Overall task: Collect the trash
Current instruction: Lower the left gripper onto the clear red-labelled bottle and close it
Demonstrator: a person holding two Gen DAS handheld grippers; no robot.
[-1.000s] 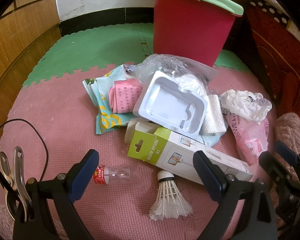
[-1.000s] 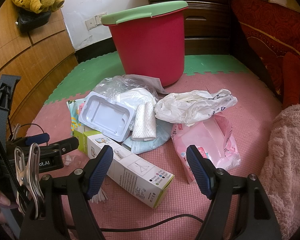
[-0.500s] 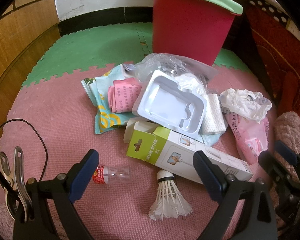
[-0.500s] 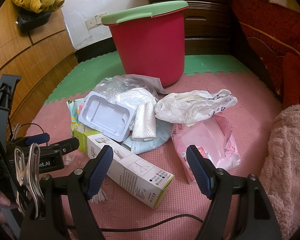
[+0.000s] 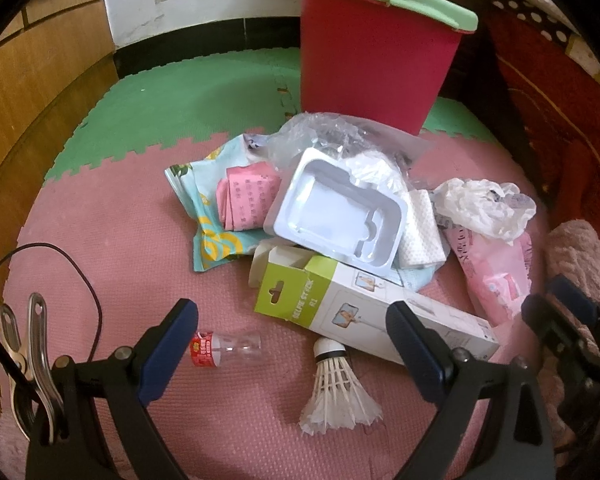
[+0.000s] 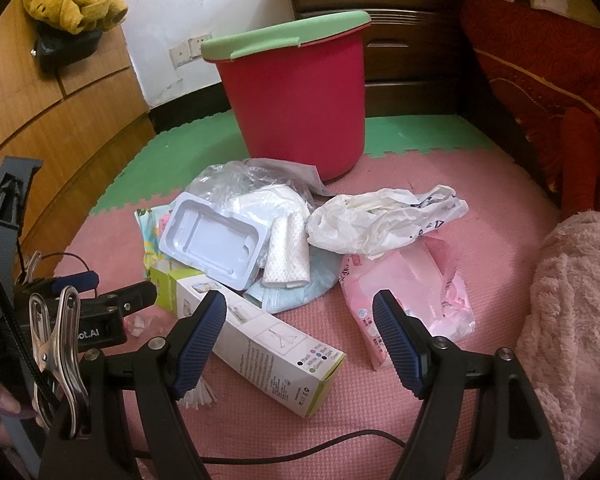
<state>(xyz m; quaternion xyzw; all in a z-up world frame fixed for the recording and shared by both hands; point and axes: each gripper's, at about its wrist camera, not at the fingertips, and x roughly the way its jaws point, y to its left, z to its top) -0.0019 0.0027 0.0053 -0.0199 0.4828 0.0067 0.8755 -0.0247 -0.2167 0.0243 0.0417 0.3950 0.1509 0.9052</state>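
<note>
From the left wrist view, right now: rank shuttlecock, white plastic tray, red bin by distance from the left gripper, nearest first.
Measured from the left gripper, jaws open:
1. Shuttlecock: on the pink mat between the jaws, toward the right one.
2. White plastic tray: mid-pile, tilted on top of the selfie stick box.
3. Red bin: behind the pile, on the green mat.

— Where are the two grippers?
— Side by side, low and level. The left gripper has its jaws spread wide, holding nothing.
— And the other?
— The right gripper is likewise spread and empty.
</note>
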